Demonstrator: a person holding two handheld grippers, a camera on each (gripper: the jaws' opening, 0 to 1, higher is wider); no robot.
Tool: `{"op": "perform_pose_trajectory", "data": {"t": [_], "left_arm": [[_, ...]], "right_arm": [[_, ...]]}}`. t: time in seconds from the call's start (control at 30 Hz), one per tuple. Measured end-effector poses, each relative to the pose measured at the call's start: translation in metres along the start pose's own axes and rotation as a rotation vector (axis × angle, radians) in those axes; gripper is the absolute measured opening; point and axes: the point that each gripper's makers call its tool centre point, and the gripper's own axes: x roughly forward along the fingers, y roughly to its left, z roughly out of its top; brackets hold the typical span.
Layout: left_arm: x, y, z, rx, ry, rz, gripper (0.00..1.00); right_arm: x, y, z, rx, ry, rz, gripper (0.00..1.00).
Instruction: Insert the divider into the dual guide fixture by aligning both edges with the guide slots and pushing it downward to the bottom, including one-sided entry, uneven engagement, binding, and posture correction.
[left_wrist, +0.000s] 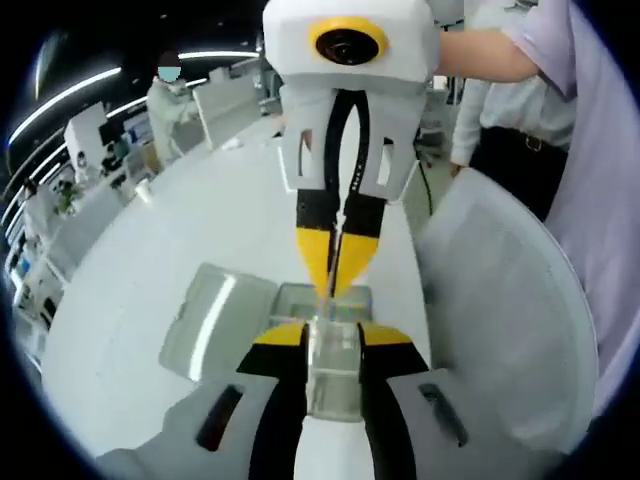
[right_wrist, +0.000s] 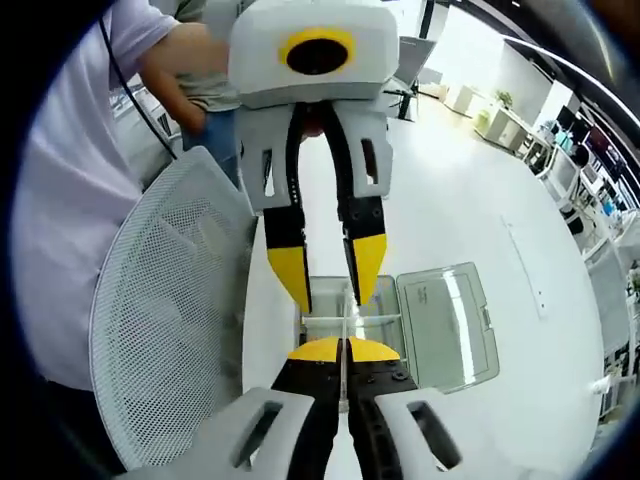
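A small clear guide fixture (left_wrist: 335, 385) stands on the white table (left_wrist: 190, 220), its hinged clear lid (left_wrist: 215, 320) lying open beside it. My left gripper (left_wrist: 335, 335) is shut on the fixture, one yellow-tipped jaw on each side wall. From above, my right gripper (left_wrist: 337, 270) holds a thin clear divider (left_wrist: 333, 292) edge-down over the fixture's opening. In the right gripper view, the right gripper (right_wrist: 343, 350) is shut on the divider (right_wrist: 346, 325), the left gripper (right_wrist: 330, 275) straddles the fixture (right_wrist: 378, 300), and the lid (right_wrist: 450, 320) lies to the right. How deep the divider sits is unclear.
A white mesh chair back (left_wrist: 500, 300) (right_wrist: 170, 300) stands close beside the table edge. A person (left_wrist: 520, 110) (right_wrist: 60, 200) stands just behind it. The table (right_wrist: 480, 190) stretches away into an office with desks and monitors.
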Motion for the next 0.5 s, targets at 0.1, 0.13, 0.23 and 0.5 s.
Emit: {"op": "perform_pose_trajectory", "data": {"t": [0.1,0.13,0.23,0.5], "left_arm": [[-0.014,0.003,-0.001,-0.04,-0.038,0.044,0.18],[-0.018,0.004,-0.001,-0.049,-0.052,0.059,0.19],[-0.033,0.004,-0.004,-0.091,-0.104,0.092,0.19],[-0.061,-0.004,-0.016,-0.17,-0.216,0.121,0.29]], "right_arm": [[-0.001,-0.004,0.0,0.004,0.0,0.003,0.0],[0.0,-0.005,0.0,0.007,0.002,0.01,0.0],[0.002,-0.006,-0.001,-0.002,0.016,0.026,0.0],[0.018,-0.007,-0.01,-0.019,0.081,0.085,0.0]]}}
